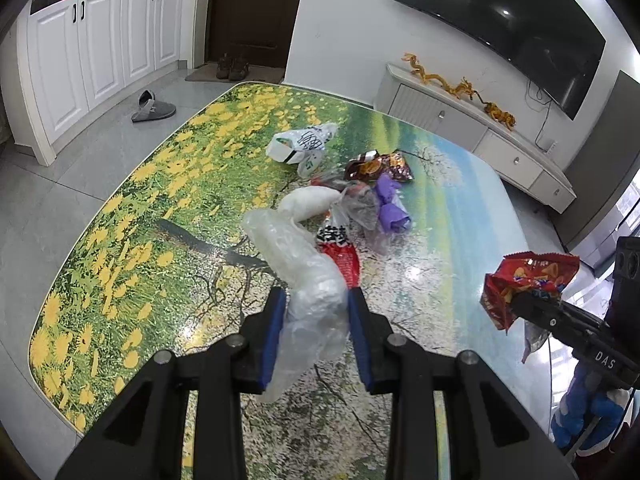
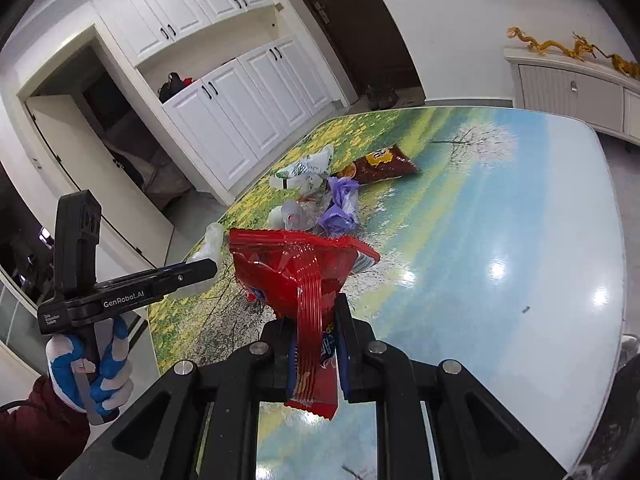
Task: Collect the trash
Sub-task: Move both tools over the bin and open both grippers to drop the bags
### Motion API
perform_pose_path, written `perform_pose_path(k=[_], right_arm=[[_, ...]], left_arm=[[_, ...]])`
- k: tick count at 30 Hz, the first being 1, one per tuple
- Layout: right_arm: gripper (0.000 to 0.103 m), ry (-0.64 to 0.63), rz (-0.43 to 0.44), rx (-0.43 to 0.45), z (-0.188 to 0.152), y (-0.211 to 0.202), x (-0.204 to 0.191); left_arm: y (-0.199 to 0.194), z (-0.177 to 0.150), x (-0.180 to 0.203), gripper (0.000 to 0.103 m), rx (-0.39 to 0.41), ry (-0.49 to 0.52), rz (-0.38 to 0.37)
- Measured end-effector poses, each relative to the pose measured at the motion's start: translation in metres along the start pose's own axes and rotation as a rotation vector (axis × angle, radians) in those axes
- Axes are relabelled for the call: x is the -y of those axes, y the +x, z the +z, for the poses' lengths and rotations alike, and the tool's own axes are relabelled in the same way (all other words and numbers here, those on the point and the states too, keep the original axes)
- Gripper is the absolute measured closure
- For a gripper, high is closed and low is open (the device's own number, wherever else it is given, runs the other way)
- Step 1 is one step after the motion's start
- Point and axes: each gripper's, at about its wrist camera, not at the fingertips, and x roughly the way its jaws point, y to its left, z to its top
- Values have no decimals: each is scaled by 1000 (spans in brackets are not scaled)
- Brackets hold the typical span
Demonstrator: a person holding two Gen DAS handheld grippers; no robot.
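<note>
Left wrist view first, going left to right: white cabinets (image 1: pixel 108 36) along the wall, a grey slipper (image 1: pixel 153 106) on the floor, then the table (image 1: pixel 132 184) with that flowery meadow print. Dead centre, the left gripper (image 1: pixel 316 304) is clamped on a crumpled clear plastic wrap (image 1: pixel 296 264), blue pads pressing it from both sides, with the wrap sticking out past the tips and hanging a bit behind them too. It looks lifted off the tabletop.

Just beyond the tips sits the rest of the trash pile: a white bag with a box in it (image 1: pixel 300 146), a white wad (image 1: pixel 308 200), a brown snack bag (image 1: pixel 380 166), some purple plastic (image 1: pixel 390 208) and a red-and-white wrapper (image 1: pixel 340 248) lying just beside the wrap. Further right, the right gripper (image 1: pixel 516 302) comes in from the edge, shut on a red chip bag (image 1: pixel 528 280) that is held up clear of the table. A TV (image 1: pixel 512 20) hangs on the wall above a low white console (image 1: pixel 480 128).

Right wrist view, same order: a gloved hand (image 2: pixel 90 364) in blue and white holds the left gripper (image 2: pixel 210 268) at the far left, the clear wrap (image 2: pixel 210 246) poking up from its tip. In the middle, the right gripper (image 2: pixel 318 320) pinches the red chip bag (image 2: pixel 296 268); the bag fans out above the jaws and a strip of it runs down between them. The pile (image 2: pixel 320 196) lies on the table (image 2: pixel 500 220) beyond the bag, well apart from the tips.
</note>
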Motion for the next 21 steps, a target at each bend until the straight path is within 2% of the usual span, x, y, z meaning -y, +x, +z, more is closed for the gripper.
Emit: perform_pose_path(k=[9, 21], right_arm=[[88, 48, -27, 105, -1, -59, 23], [88, 79, -111, 211, -12, -130, 51]], left_arm=[[-24, 6, 39, 73, 42, 56, -7], [-38, 13, 115, 73, 81, 172, -69]])
